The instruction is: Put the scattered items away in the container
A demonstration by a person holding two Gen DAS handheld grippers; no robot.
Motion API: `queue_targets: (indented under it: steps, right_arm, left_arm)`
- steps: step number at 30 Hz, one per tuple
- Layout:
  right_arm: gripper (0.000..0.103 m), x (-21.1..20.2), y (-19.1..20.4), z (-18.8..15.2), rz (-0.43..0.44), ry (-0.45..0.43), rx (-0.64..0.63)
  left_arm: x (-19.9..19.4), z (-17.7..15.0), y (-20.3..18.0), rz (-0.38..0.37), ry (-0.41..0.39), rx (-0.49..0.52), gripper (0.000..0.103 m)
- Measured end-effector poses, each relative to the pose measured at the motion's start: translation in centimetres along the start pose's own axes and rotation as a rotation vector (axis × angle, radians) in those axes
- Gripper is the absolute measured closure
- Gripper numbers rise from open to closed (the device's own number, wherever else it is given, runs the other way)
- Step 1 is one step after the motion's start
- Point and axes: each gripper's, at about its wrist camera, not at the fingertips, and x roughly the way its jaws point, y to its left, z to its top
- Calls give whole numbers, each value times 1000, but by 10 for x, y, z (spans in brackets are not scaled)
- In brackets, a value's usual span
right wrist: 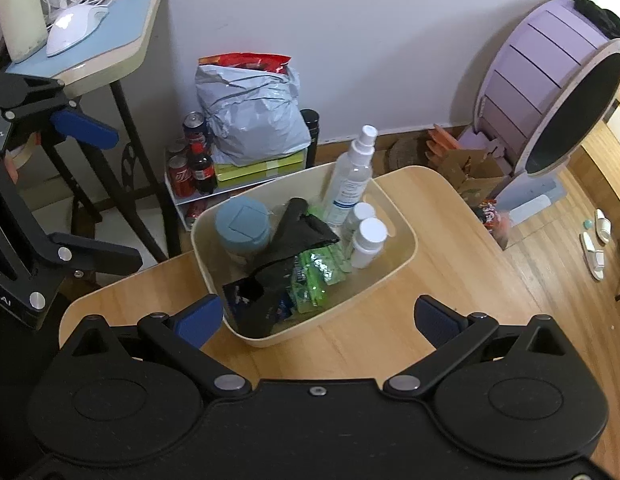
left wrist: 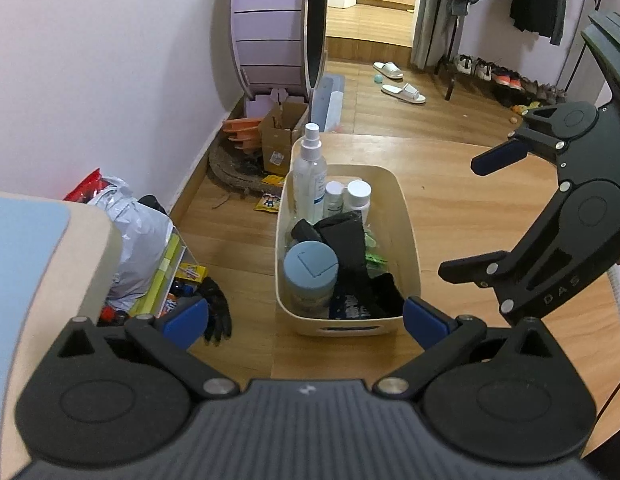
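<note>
A: Left gripper (left wrist: 306, 320) standing wide at the bottom of its frame, nothing between the blue pads (left wrist: 186, 320). Right gripper (right wrist: 317, 316) likewise wide and empty, hovering at the lower centre of its own view.

B: Container?

A: Cream container (left wrist: 409, 216) sitting mid-frame on the wooden table (left wrist: 469, 208), just beyond both sets of fingertips. Looking full. Bare tabletop around it, no scattered items showing there.

B: Judging the step?

A: Probably clearing away after a drop, or finishing. Doing it well: keeping both jaws wide, staying above the rim, not clipping the tall spray bottle (left wrist: 310, 168) leaning at the far end, since that looks easiest to tip. Also keeping the two grippers apart; right one already crowding the right edge of the left view.

B: Counting contents?

A: One spray bottle. Two white-capped bottles (right wrist: 367, 240) beside it. One blue-lidded jar (right wrist: 242, 228) at the left of the right view. Black fabric piece (right wrist: 298, 236) draped across the middle, one as far as can be told. Green packets (right wrist: 315, 272) under it, count unclear. One dark blue packet (right wrist: 238, 298) at the near end.

B: Anything left out?

A: Black glove (left wrist: 216, 312) lying on the floor, lower left of the left view; cannot tell whether belonging to the task.
</note>
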Motion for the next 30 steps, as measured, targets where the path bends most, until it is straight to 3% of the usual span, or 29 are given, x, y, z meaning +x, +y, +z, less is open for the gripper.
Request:
queue_targets:
  steps: [10,30]
  right_arm:
    - [0,2,13,4,8,12,3]
    - [0,-4,31,-7,-64,26,109]
  left_arm:
    - [-5,-5,8,-24,3,-29,0]
    - [-12,-19,12,-76,-15,-8,0]
